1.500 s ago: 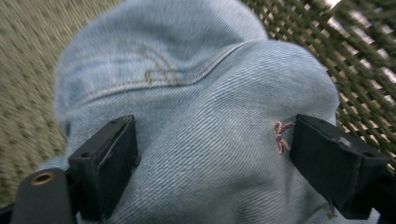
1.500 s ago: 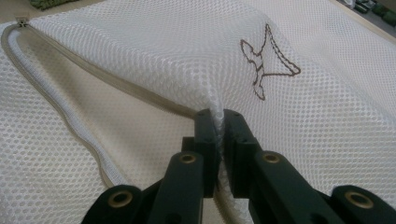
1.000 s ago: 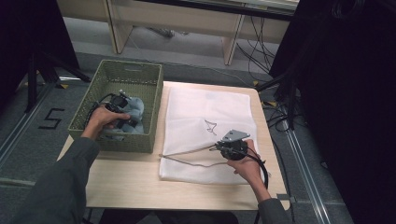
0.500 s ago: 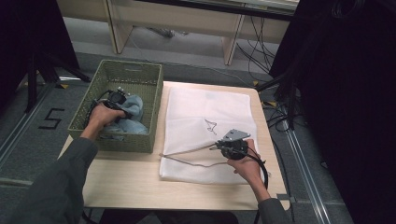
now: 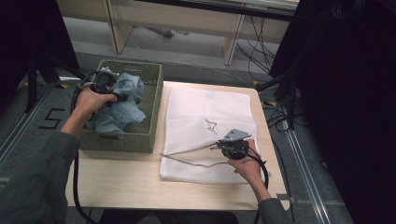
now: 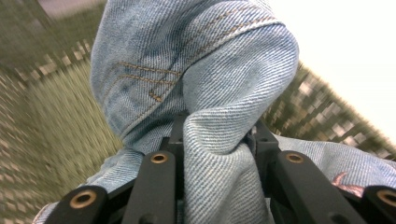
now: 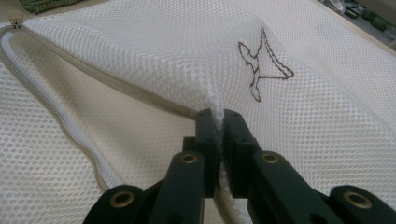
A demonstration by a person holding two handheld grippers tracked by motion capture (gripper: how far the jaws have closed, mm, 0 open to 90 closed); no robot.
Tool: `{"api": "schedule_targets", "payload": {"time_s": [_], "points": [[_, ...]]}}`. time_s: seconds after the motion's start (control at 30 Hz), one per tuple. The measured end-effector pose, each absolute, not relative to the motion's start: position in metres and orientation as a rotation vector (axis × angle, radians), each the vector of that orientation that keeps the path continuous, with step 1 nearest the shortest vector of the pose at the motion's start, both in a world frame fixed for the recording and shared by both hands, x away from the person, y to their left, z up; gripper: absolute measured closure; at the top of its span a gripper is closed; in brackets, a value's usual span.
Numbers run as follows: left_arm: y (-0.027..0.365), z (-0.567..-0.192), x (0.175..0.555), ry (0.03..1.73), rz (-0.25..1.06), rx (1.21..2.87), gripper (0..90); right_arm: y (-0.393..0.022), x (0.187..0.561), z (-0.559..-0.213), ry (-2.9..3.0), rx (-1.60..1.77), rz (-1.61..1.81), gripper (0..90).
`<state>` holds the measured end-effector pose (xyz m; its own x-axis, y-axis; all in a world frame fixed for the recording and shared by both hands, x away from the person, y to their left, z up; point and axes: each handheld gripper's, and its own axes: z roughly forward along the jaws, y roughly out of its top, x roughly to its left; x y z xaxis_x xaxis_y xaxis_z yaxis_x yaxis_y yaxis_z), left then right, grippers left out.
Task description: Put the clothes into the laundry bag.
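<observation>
A light blue denim garment lies bunched in a green woven basket at the table's left. My left gripper has just closed its jaws, and a thick fold of the denim is pinched between them; the left gripper holds it raised above the basket floor. A white mesh laundry bag lies flat to the right of the basket. My right gripper is shut on the bag's upper layer by the zip opening, and the right gripper lifts the mesh into a ridge.
The wooden table has bare surface in front of the basket and bag. A small brown bird emblem marks the bag. Cables and dark stands crowd the floor to the right, and shelving legs stand behind the table.
The left hand has risen inside the basket and drawn the denim up with it, the jaws having closed on the cloth. The right hand and the bag have stayed put.
</observation>
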<state>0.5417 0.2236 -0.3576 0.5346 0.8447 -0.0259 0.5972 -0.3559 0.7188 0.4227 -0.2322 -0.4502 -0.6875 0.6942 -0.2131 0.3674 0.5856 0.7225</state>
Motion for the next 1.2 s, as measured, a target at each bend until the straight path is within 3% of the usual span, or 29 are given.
{"api": "schedule_targets", "payload": {"time_s": [0.53,0.77,0.97,1.2], "points": [[0.209,-0.25,0.478,0.894,0.551,2.106,69.0,-0.236,0.423,-0.448,2.306,0.838,0.917,86.2],[0.19,-0.214,0.427,0.733,0.466,2.097,69.1,-0.236,0.423,-0.446,2.3,0.851,0.926,86.3],[0.167,-0.203,0.391,0.605,0.397,2.123,69.1,-0.236,0.423,-0.446,2.297,0.854,0.933,86.3],[0.135,-0.223,0.37,0.496,0.29,2.126,69.1,-0.237,0.423,-0.445,2.276,0.875,0.95,86.3]]}}
